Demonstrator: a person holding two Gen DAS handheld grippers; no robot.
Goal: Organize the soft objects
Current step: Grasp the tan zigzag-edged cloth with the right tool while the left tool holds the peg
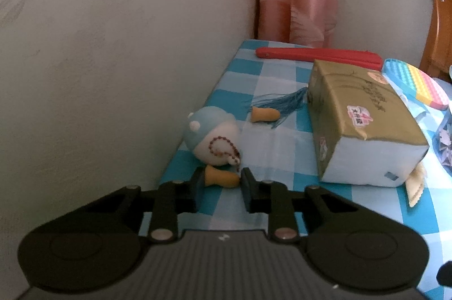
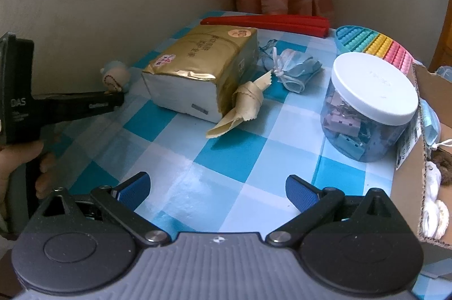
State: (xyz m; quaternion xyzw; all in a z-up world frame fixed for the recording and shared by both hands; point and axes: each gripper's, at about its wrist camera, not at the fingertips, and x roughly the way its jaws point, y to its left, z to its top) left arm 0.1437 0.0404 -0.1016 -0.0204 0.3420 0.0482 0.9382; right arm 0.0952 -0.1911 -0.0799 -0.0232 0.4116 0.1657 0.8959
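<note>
At the left wall, the left gripper (image 1: 221,180) tilts down over the checked tablecloth (image 2: 231,158), fingers clamped on the plush toy's orange foot (image 1: 220,178). The plush toy (image 1: 212,140) lies just beyond. Right gripper (image 2: 217,191) hovers, fingers wide apart. The cardboard box (image 2: 406,187) is cut off at right.

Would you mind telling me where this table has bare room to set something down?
The widest bare patch of tablecloth lies between the open right gripper, the tissue pack and the clip jar. It is crowded by the wall, around the plush toy, and towards the cardboard box.
</note>
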